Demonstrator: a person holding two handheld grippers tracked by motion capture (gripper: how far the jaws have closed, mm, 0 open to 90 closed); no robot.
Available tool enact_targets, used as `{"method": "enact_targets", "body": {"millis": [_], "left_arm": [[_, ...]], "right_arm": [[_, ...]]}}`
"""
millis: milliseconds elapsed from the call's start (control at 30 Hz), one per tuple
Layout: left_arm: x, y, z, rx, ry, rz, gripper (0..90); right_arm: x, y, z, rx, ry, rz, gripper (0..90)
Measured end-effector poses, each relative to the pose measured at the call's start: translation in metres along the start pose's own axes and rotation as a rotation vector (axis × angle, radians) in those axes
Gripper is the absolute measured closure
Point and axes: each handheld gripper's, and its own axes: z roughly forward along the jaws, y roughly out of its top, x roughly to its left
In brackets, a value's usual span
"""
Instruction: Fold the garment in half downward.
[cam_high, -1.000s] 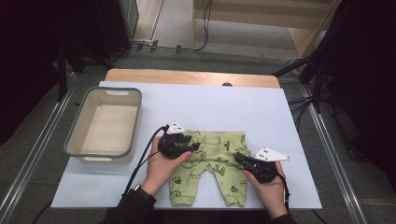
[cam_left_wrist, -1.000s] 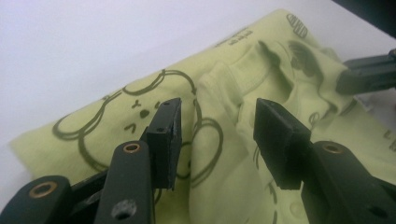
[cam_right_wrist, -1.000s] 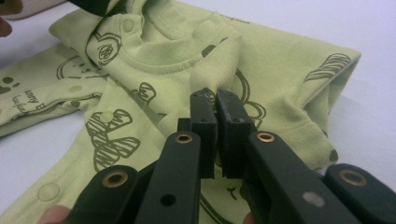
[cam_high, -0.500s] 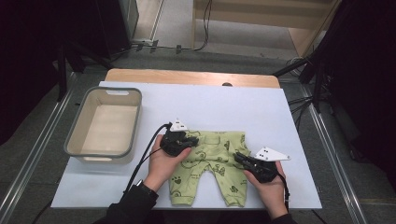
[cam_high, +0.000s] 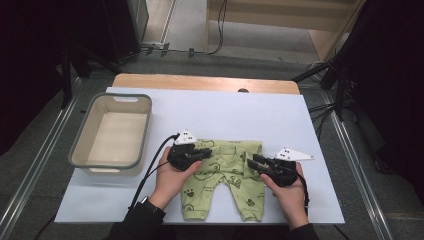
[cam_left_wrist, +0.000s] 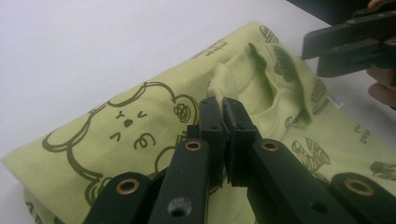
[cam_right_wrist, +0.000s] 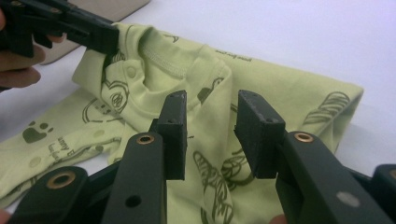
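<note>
A light green baby garment (cam_high: 225, 175) with dark animal prints lies flat on the white table (cam_high: 225, 115), legs toward the person. My left gripper (cam_high: 202, 152) is at the garment's left waist corner. In the left gripper view it (cam_left_wrist: 222, 105) is shut on a raised fold of the green cloth (cam_left_wrist: 140, 121). My right gripper (cam_high: 252, 160) is at the right waist corner. Its jaws (cam_right_wrist: 210, 105) have just been opening and now stand apart over the cloth (cam_right_wrist: 289, 93), with the pads not pressing on it.
A grey-rimmed beige basin (cam_high: 82, 135) stands on the table's left side, apart from the garment. A wooden edge (cam_high: 200, 82) runs along the table's far side. Both cables trail back toward the person.
The left gripper has edged slightly toward the garment's waistband. The right hand has stayed in place at the right waist corner.
</note>
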Motion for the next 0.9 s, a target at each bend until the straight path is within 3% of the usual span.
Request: {"method": "enact_targets", "body": {"millis": [100,333,433,600,900], "left_arm": [[-0.001,-0.001,-0.003,-0.009,-0.008,0.005,87.3],[-0.003,-0.004,-0.008,-0.030,-0.026,0.003,87.3],[-0.004,-0.007,-0.011,-0.043,-0.033,0.011,87.3],[-0.006,-0.011,-0.016,-0.057,-0.041,0.012,87.3],[-0.011,-0.023,-0.025,-0.084,-0.062,0.016,87.3]], "right_arm": [[0.000,0.006,0.005,0.017,0.017,0.015,61.3],[0.003,0.015,0.012,0.040,0.029,-0.001,65.6],[0.005,0.016,0.013,0.048,0.045,-0.006,75.7],[0.009,0.014,0.006,0.045,0.044,-0.023,85.4],[0.018,0.001,-0.010,0.015,0.023,-0.043,87.3]]}}
